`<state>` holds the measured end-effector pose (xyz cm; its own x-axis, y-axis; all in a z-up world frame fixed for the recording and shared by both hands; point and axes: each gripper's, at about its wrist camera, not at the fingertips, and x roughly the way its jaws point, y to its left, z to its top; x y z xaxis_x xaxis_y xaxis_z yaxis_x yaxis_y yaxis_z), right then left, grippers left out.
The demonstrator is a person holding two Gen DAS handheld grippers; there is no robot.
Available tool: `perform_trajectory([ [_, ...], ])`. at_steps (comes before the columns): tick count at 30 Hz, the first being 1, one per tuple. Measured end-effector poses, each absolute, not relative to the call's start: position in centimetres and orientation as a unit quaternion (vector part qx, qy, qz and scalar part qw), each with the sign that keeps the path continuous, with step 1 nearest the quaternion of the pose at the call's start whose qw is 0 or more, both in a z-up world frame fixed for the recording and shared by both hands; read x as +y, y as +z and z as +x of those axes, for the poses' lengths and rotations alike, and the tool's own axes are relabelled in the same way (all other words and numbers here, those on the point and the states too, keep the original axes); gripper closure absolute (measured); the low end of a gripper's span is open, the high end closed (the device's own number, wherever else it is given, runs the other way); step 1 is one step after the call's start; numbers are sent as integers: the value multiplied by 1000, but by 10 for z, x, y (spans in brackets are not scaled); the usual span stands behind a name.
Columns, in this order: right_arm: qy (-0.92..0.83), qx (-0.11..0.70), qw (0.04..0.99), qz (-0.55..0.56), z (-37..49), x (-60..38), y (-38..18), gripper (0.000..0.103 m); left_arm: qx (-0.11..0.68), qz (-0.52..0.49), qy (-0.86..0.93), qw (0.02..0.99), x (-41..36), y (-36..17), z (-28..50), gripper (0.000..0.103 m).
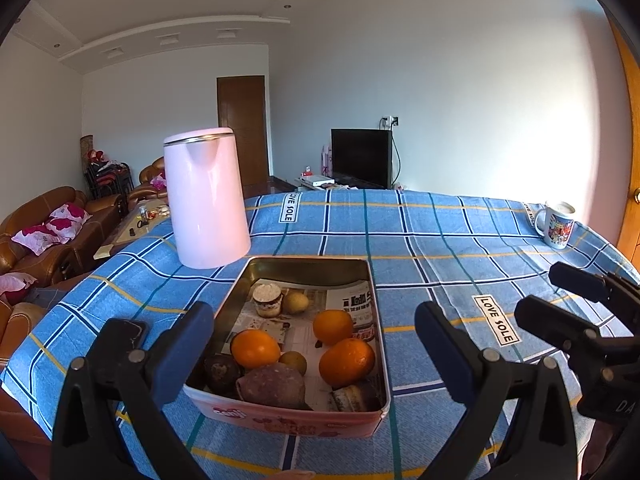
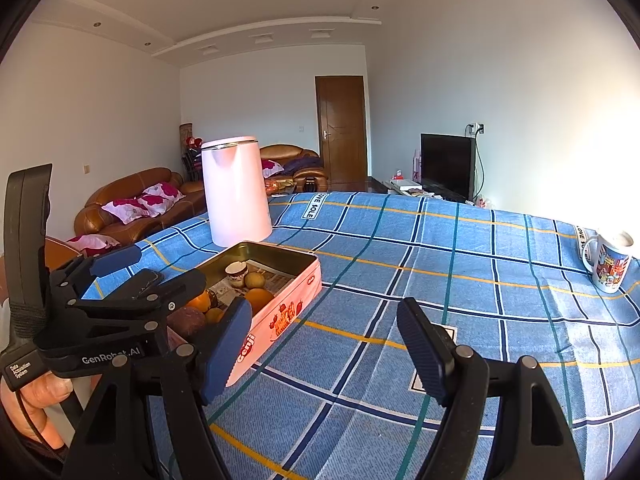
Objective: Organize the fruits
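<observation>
Two grippers hang above a table spread with a blue plaid cloth (image 1: 440,240), each with its blue-padded jaws spread wide and nothing between them. The left gripper (image 1: 314,344) is poised over the near end of a pink rectangular tin (image 1: 288,420) whose floor is lined with printed paper; the right gripper (image 2: 324,348) is off to the tin's right, over bare cloth, and in the left wrist view it shows as black fingers at the right edge. Inside the tin, nearest the front wall, lie a large dull purple-brown piece (image 1: 274,386), a dark round one (image 1: 220,370) to its left and a dark brown cup-like item (image 1: 354,396) in the right corner; what these are exactly I cannot tell. Just behind them sit three oranges: one on the left (image 1: 255,349), one on the right (image 1: 347,362) and one a little farther back (image 1: 333,327), with a small yellowish fruit (image 1: 293,361) between the nearer two. Toward the far end are a second yellowish fruit (image 1: 295,302) and, touching it on the left, a small paper cup (image 1: 267,300). Just beyond the tin's far left corner a pale pink kettle (image 1: 206,200) stands upright on the cloth. Well apart, near the far right edge of the table, stands a printed mug (image 1: 558,224). Past the table are brown leather sofas (image 2: 136,208) with flowered pillows, a dark television (image 2: 447,166) and a wooden door (image 2: 341,128).
</observation>
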<state>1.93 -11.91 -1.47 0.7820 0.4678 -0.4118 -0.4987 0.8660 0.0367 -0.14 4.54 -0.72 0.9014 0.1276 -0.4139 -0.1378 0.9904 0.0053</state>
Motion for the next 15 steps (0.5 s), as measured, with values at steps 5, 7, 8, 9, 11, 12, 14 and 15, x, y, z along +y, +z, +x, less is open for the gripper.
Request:
perform_trajectory([
  [5,252,205,945,-32,18,-123,-14,27,216,-13,65,974,43,-7,-1,0],
  [7,251,205,946,-28,18,-125,-13,27,212,-12,63,975,41,-6,-3,0],
  [8,250,204,946,-28,18,-126,-13,27,210,-10,62,976,40,-5,-3,0],
  [9,249,203,947,-26,18,-127,-13,27,209,-9,59,976,39,-4,-4,0],
  [11,248,203,947,-23,18,-131,-13,27,206,-8,54,977,36,-2,-5,0],
  [12,247,202,947,-22,18,-132,-13,27,205,-8,53,977,35,-1,-6,0],
  [14,245,202,948,-19,18,-135,-12,27,203,-6,51,978,33,-1,-6,0],
  [15,245,202,948,-17,18,-136,-12,27,204,-4,51,978,33,0,-6,0],
])
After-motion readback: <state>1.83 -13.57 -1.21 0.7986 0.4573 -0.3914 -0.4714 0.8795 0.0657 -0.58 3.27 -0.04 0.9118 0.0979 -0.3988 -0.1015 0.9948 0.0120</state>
